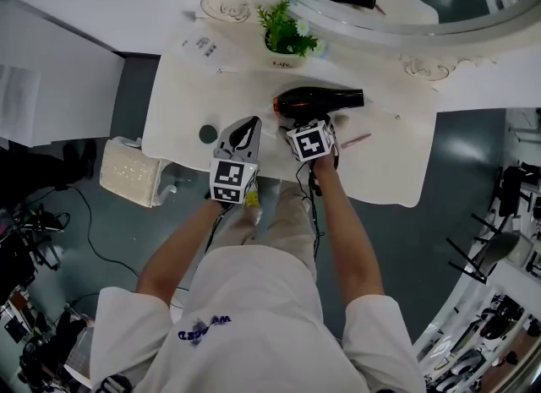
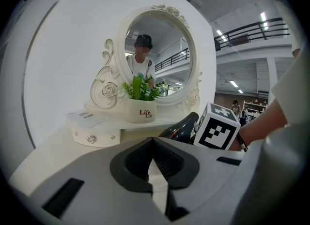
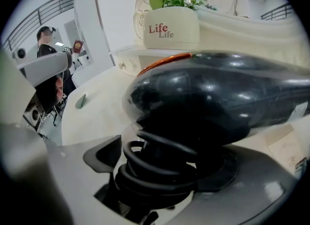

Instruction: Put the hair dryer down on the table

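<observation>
Seeing the black hair dryer (image 1: 317,102) lying on its side on the white bench (image 1: 182,117), mid-bench toward the back edge, just in front of the potted plant (image 1: 287,35). Got the right tool (image 1: 319,124) spread wide around the handle and coiled cord (image 3: 160,166), not squeezing. Got the left tool (image 1: 248,126) pressed together, empty, by the front edge.

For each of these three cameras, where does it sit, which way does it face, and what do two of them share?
Head view: on the person's head, looking steeply down at the table; both forearms, left gripper and right gripper show.
Left gripper view: on the left gripper, facing the mirror along its closed jaws.
Right gripper view: on the right gripper, facing the hair dryer, whose handle stands between its open jaws.
Shared: both gripper views show the plant pot and hair dryer.
</observation>
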Demonstrator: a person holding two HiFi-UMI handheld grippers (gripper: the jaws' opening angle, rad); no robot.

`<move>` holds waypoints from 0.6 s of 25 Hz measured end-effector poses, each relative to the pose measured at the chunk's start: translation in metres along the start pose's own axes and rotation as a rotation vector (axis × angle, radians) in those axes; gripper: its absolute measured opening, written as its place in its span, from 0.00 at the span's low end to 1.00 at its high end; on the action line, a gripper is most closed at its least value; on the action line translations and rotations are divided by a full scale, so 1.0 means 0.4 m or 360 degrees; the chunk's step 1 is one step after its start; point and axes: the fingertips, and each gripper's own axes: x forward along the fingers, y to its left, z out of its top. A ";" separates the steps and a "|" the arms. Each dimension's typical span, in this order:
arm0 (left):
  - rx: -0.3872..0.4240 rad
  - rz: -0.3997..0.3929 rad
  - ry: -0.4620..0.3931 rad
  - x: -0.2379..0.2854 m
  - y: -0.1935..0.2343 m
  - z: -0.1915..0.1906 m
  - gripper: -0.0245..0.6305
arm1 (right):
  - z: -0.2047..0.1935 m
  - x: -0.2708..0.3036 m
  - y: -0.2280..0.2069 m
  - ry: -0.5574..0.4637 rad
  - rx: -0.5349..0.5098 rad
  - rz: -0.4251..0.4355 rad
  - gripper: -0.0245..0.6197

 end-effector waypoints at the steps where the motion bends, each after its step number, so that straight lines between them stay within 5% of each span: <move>1: 0.0006 -0.0002 0.0004 0.000 0.001 -0.002 0.05 | -0.001 0.000 0.003 0.0003 -0.0014 0.0009 0.75; 15: 0.0008 0.0003 -0.0011 0.011 0.003 0.021 0.05 | -0.008 -0.043 0.006 0.0151 -0.0069 0.0052 0.74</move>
